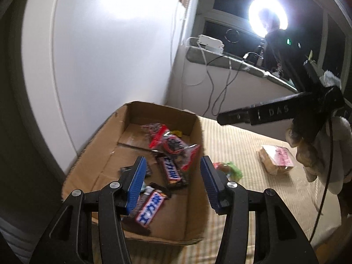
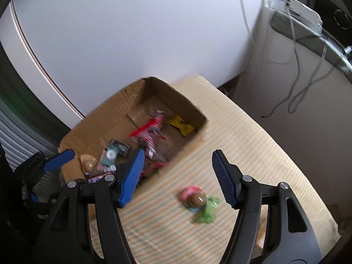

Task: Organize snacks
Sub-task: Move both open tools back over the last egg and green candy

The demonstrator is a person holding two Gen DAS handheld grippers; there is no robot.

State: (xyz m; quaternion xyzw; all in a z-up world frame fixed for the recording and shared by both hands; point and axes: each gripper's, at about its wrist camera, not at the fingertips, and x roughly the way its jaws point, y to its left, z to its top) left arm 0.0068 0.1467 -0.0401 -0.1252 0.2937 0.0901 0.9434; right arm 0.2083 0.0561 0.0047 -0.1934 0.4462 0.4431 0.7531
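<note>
right fingers [image 2: 178,177] spread, empty | green-pink snack [image 2: 199,202] lies between | left fingers [image 1: 172,181] spread over box [image 1: 92,154]

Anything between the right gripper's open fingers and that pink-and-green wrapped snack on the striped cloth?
No. In the right wrist view, the right gripper hangs open over the pink-and-green wrapped snack, with only bare yellow striped cloth between.

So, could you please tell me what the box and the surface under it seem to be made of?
The box looks like plain brown corrugated cardboard, matte, with fold creases across its floor and a ragged cut rim. The surface under it appears to be a woven mat or cloth, matte, with fine beige stripes; which one is unclear.
</note>
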